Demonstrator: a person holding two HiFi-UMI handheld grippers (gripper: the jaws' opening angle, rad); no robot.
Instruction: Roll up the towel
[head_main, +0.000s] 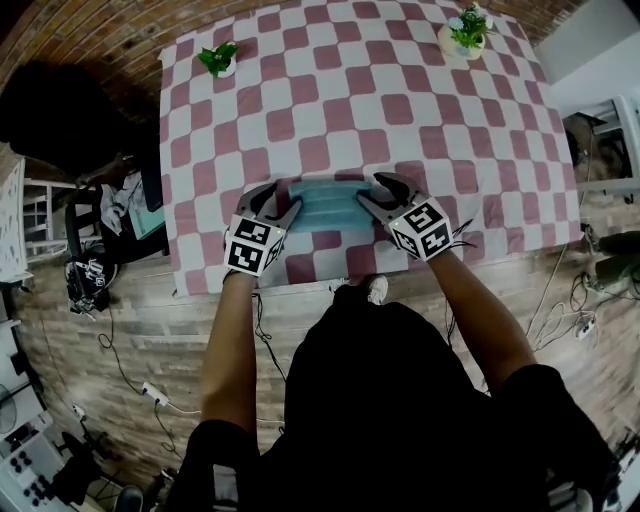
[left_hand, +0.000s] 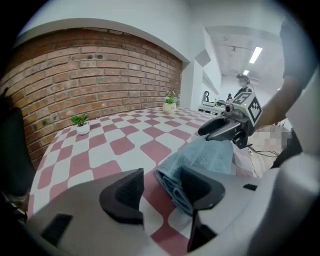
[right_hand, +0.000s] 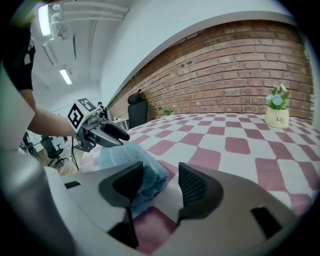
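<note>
A light blue towel (head_main: 326, 206), folded into a thick bundle, lies on the checkered table (head_main: 330, 100) near its front edge. My left gripper (head_main: 284, 211) is at the towel's left end and my right gripper (head_main: 374, 204) at its right end, both pointing inward. In the left gripper view the towel (left_hand: 205, 155) has its layered end in the gap beside the right finger (left_hand: 201, 187); the jaws stand open, not pressing it. In the right gripper view the towel (right_hand: 131, 159) sits behind the left finger (right_hand: 122, 186), jaws open. Each gripper view shows the opposite gripper resting at the towel's far end.
A small green plant (head_main: 218, 58) stands at the table's far left and a flowering plant in a white pot (head_main: 466, 32) at the far right. A black chair (head_main: 60, 110) and clutter sit left of the table. Cables lie on the wooden floor.
</note>
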